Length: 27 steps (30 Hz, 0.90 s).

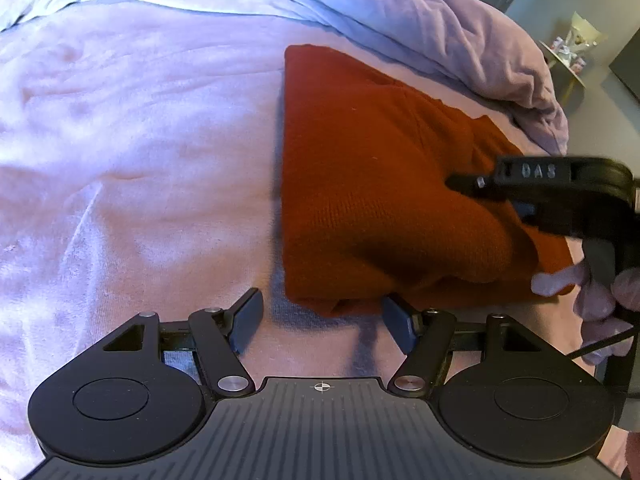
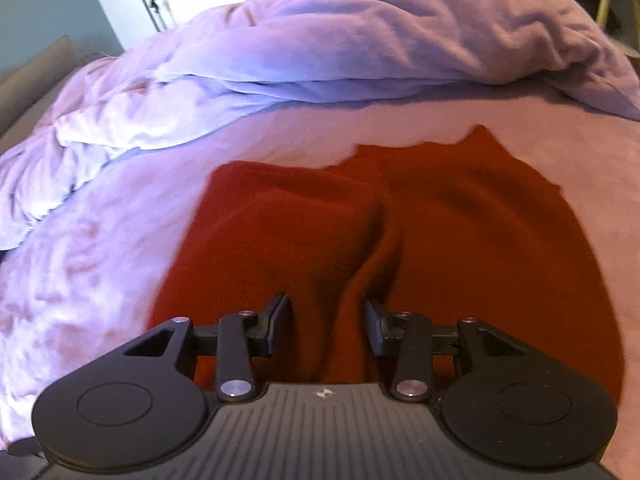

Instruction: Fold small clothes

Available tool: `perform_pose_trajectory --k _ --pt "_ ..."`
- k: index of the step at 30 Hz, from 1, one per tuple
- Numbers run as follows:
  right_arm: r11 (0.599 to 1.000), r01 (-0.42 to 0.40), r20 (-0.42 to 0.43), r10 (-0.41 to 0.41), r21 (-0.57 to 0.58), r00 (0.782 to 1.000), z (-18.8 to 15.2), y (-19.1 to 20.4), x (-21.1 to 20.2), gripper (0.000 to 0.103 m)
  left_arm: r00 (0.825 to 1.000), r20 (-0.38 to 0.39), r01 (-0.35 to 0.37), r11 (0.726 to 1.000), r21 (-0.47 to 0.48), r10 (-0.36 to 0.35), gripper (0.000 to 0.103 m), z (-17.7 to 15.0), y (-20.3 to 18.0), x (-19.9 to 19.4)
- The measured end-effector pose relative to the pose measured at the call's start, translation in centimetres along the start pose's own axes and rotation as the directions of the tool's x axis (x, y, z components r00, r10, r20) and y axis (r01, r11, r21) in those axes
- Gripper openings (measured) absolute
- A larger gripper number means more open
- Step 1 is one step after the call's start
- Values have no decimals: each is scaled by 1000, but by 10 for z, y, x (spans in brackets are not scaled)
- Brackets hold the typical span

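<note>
Left gripper [image 1: 322,312] sat low at 6 o'clock in its own view, jaws apart, nothing between them; its right pad just at the near hem of the rust-red knit garment [image 1: 380,184], contact unclear. Garment lay on the pink bedsheet [image 1: 120,160], partly folded, straight left edge, bulging hump toward 4 o'clock, rumpled lilac duvet [image 1: 440,20] behind it at 12 to 2 o'clock. Looked light, soft, floppy knit; would sag and bunch, not slippery, nothing fragile. Best hold probably a pinch through the doubled layers at the near hem corner or on a raised fold. Right gripper [image 1: 480,184] came in from 3 o'clock, tips over the hump, held by a gloved hand [image 1: 592,292]. In the right wrist view the right gripper's jaws were partly apart, straddling a raised ridge of cloth at 6 o'clock; pads not pressing it as far as visible. Both grippers pitched steeply down at the bed.
</note>
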State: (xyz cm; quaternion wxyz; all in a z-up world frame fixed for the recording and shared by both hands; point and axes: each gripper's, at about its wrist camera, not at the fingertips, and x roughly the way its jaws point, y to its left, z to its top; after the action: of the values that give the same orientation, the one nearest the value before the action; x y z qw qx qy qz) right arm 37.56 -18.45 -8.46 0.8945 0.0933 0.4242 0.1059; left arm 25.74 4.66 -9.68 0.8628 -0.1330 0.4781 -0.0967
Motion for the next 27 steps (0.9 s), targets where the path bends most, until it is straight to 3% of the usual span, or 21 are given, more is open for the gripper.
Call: perform_pose_trajectory --k 2,5,13,15,17,24,27 --pt "998 -28 -31 29 54 999 -3 -13 3 33 1000 4 0 1000 -1 0 72 -1 -1 0" --pt "993 -89 -13 91 82 996 -4 -19 -1 26 1000 5 -1 1000 5 1 74 -2 -2 1" --pt "986 -134 -50 140 101 989 -2 -15 10 27 1000 3 -8 1000 3 8 76 -1 -5 3" --pt "984 -148 -38 152 94 988 -2 -17 8 18 1000 4 -11 1000 6 11 76 -1 -6 4" --pt "991 -130 -26 132 44 991 -3 -13 6 11 1000 5 -14 1000 1 14 76 -1 -7 3" --pt "987 5 91 10 -163 996 -8 10 -13 8 999 17 -33 999 -10 33 75 1 -4 -8" --pt "980 61 141 -34 -187 989 -6 6 -22 8 999 22 -41 999 -13 41 75 2 -1 -10"
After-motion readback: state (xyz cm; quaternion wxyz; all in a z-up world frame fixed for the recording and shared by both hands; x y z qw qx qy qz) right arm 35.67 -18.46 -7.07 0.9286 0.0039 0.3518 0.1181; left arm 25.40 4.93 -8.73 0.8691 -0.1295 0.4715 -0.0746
